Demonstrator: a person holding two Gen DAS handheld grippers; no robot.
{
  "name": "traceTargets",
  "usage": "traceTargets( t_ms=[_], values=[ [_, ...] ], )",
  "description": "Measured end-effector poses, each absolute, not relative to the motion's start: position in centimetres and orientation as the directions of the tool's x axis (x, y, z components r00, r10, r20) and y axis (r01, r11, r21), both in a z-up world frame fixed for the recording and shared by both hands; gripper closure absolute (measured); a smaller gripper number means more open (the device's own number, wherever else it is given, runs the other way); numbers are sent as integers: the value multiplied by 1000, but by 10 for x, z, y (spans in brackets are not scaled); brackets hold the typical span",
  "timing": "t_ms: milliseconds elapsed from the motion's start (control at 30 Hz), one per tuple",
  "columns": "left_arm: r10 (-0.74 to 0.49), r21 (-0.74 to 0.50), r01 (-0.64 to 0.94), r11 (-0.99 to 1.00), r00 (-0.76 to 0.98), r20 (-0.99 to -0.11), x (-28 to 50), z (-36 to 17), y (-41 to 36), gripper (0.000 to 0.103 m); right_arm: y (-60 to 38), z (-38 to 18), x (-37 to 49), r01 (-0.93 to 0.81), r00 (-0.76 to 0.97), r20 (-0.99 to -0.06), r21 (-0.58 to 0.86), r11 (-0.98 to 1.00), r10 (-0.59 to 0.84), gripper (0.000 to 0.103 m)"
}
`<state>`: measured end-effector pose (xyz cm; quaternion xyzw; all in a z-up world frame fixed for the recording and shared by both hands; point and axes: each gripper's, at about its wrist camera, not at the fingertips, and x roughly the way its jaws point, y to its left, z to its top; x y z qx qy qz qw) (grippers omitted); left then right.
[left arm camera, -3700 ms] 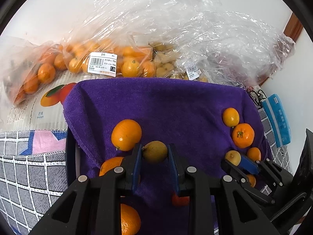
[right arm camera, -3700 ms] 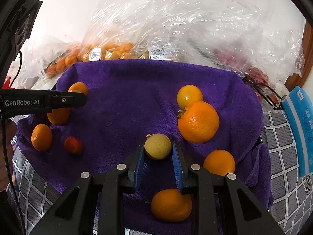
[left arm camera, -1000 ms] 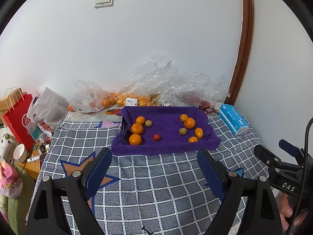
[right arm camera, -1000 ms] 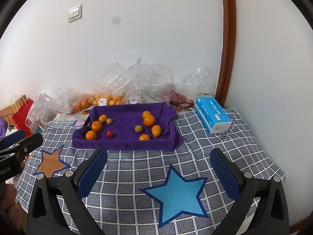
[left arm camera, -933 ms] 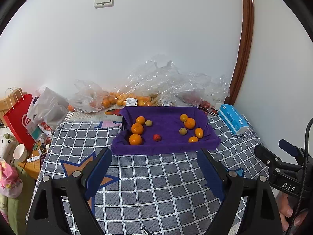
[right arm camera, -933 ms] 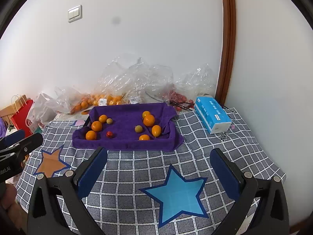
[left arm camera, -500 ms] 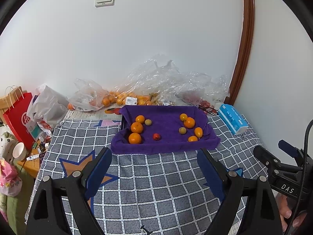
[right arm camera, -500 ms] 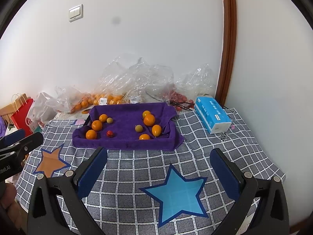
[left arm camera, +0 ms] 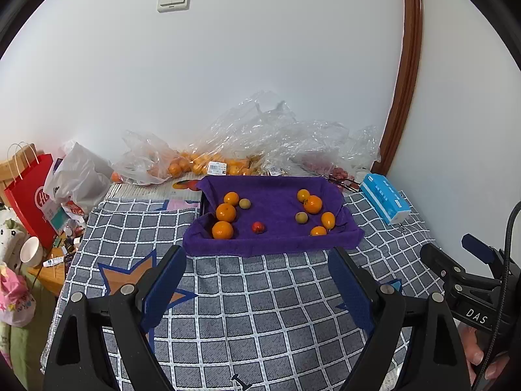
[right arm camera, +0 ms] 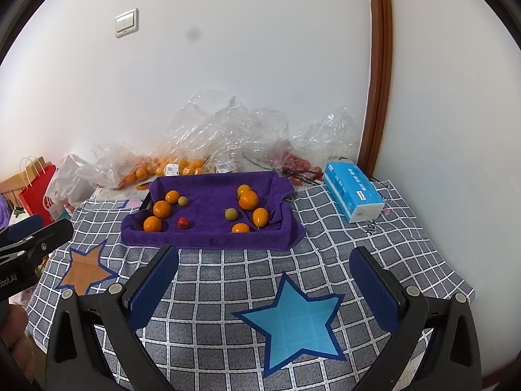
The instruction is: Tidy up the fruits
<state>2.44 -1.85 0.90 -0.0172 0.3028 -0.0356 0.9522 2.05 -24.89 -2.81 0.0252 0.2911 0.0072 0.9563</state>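
A tray lined with a purple towel sits mid-table on the checked cloth. On its left lie three oranges, a small yellow-green fruit and a small red fruit. On its right lie several oranges and another yellow-green fruit. My left gripper stands open and empty, well short of the tray's front edge. My right gripper is likewise open, empty and back from the tray.
Clear plastic bags of oranges lie behind the tray along the wall. A blue tissue pack is on the right. A red paper bag and a white bowl stand off the table's left edge.
In the oldest frames both grippers were low over the tray, each with a yellow-green fruit between its fingers. Both are now pulled back, open and empty. Over the last second nothing has moved.
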Motion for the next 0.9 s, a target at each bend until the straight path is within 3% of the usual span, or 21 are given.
traceTargets(
  t_ms=[900],
  values=[
    [-77, -54, 56, 997, 813, -577, 25, 10, -18, 15, -247, -27, 19, -3, 832, -554, 53, 999, 32, 0]
  ],
)
